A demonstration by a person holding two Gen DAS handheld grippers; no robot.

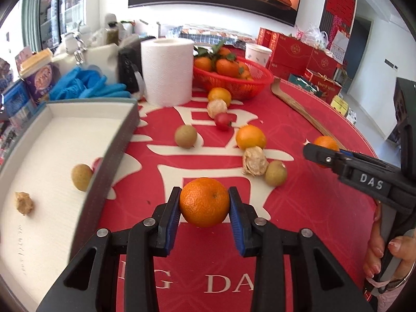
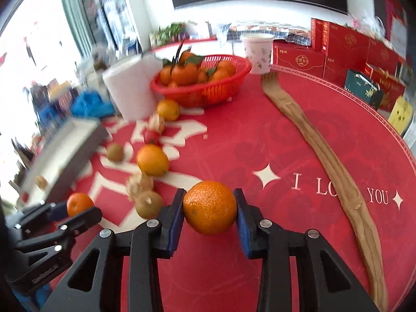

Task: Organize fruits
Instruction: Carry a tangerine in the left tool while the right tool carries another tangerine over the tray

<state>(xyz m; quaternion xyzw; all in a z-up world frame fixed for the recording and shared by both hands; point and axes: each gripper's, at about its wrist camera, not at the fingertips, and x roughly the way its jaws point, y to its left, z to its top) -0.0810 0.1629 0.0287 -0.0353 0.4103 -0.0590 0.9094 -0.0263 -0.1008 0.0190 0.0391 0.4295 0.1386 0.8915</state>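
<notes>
My left gripper (image 1: pixel 204 202) is shut on an orange tangerine (image 1: pixel 204 201), held above the red table mat beside the grey-walled white tray (image 1: pixel 122 140). My right gripper (image 2: pixel 210 208) is shut on another tangerine (image 2: pixel 210 207); it also shows in the left wrist view (image 1: pixel 325 144) at the right. In the tray lie a greenish-brown fruit (image 1: pixel 81 173) and a dry husked fruit (image 1: pixel 24 203). Loose on the mat are two oranges (image 1: pixel 250 137) (image 1: pixel 219 96), brown fruits (image 1: pixel 185 136) (image 1: pixel 275 173), husked fruits (image 1: pixel 254 161) (image 1: pixel 217 108) and a small red fruit (image 1: pixel 222 121).
A red basket (image 1: pixel 234 78) of leafy tangerines stands at the back, with a paper roll (image 1: pixel 167 71) to its left and a paper cup (image 1: pixel 258 53) behind. Blue gloves (image 1: pixel 88 84) and clutter lie back left. A long tan strip (image 2: pixel 325 156) crosses the mat on the right.
</notes>
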